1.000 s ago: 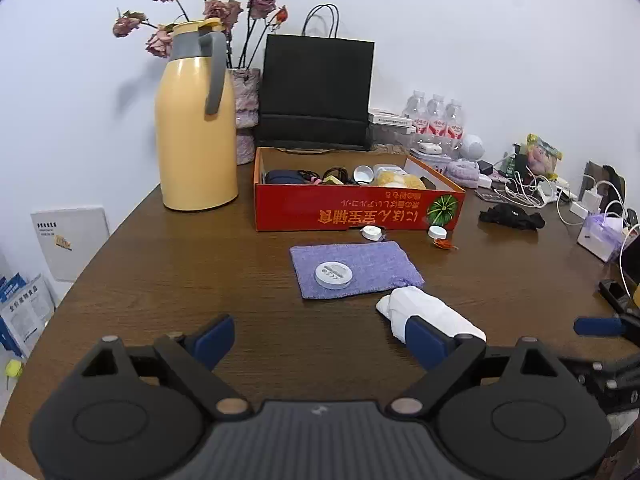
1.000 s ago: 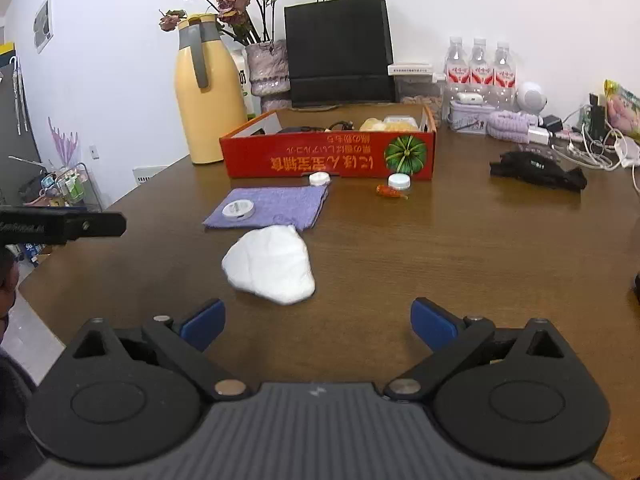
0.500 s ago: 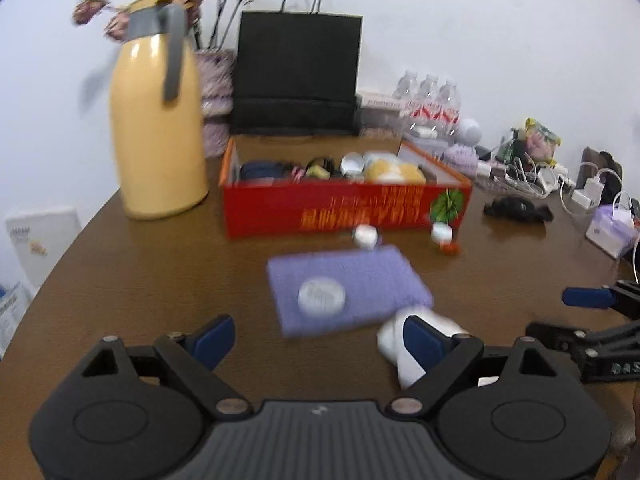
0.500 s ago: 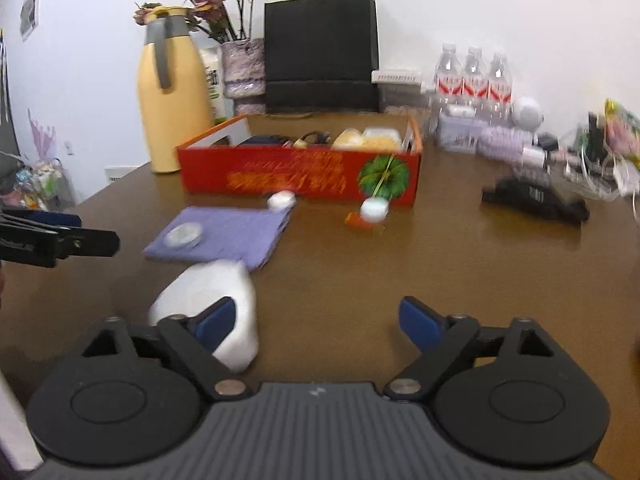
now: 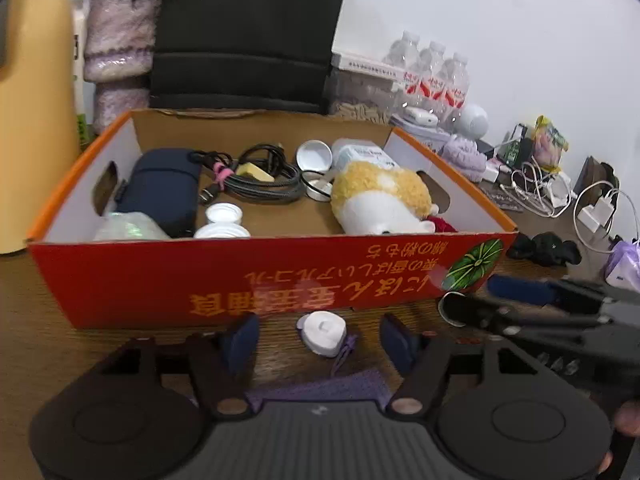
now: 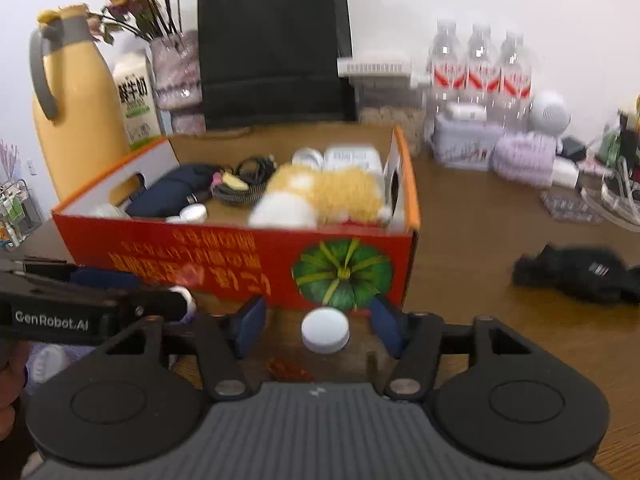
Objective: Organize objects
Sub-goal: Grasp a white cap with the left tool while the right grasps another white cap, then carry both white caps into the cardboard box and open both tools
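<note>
Wooden table (image 6: 480, 240); round white cap (image 6: 325, 330).

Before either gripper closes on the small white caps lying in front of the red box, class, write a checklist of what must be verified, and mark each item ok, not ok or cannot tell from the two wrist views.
1. Left gripper open around its white cap: ok.
2. Right gripper open around its own white cap: ok.
3. Caps roughly centred between the fingers: ok in both views.
4. Pads touching the caps: not yet; gaps show on each side.
5. Purple drawstring clear of the left cap: not ok, it lies right against it.
6. Free floor in the red box for both caps: ok, bare cardboard shows beside the plush toy.
</note>
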Demonstrator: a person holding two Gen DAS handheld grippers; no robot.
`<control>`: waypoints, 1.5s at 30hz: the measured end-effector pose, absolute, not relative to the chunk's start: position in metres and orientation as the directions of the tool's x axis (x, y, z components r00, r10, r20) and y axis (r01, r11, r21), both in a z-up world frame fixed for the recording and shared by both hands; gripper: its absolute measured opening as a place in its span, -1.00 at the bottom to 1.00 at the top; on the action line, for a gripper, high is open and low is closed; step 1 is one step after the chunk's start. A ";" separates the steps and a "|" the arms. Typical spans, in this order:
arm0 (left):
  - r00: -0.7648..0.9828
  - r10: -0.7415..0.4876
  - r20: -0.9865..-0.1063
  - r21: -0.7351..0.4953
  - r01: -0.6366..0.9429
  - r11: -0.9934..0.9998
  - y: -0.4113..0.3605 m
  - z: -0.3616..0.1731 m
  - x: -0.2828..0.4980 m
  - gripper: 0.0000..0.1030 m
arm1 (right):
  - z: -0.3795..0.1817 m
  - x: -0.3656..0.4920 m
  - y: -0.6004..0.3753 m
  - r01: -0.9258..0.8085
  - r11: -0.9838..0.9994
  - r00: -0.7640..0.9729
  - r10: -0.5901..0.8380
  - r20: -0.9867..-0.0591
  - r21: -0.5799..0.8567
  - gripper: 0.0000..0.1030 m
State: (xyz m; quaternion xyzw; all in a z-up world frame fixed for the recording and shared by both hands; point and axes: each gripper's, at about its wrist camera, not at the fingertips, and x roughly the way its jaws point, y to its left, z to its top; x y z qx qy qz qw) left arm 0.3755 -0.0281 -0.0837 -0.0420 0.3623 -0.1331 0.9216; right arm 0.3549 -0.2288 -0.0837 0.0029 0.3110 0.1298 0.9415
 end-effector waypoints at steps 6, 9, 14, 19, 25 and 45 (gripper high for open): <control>0.700 -0.277 -0.658 -0.113 0.272 0.956 -0.044 -0.091 0.380 -0.52 | -0.093 0.351 -0.233 -0.233 0.965 0.757 0.259 -0.600 0.121 -0.38; 0.706 -0.278 -0.651 -0.115 0.270 0.956 -0.043 -0.091 0.376 -0.53 | -0.092 0.350 -0.236 -0.232 0.961 0.756 0.275 -0.594 0.148 -0.45; 0.759 -0.302 -0.577 -0.149 0.266 0.952 -0.031 -0.086 0.359 -0.53 | -0.088 0.341 -0.234 -0.251 0.958 0.779 0.285 -0.559 0.138 -0.45; 0.867 -0.252 -0.430 -0.177 0.193 0.965 -0.011 -0.052 0.307 -0.53 | -0.075 0.316 -0.226 -0.255 0.961 0.829 0.272 -0.489 0.103 -0.45; 0.877 -0.224 -0.425 -0.198 0.151 0.969 0.029 -0.030 0.211 -0.53 | -0.042 0.209 -0.233 -0.354 0.909 0.817 0.416 -0.399 0.221 -0.45; 0.896 -0.253 -0.366 -0.148 0.213 0.966 0.055 -0.013 0.141 -0.52 | -0.025 0.121 -0.235 -0.342 0.923 0.824 0.384 -0.415 0.176 -0.49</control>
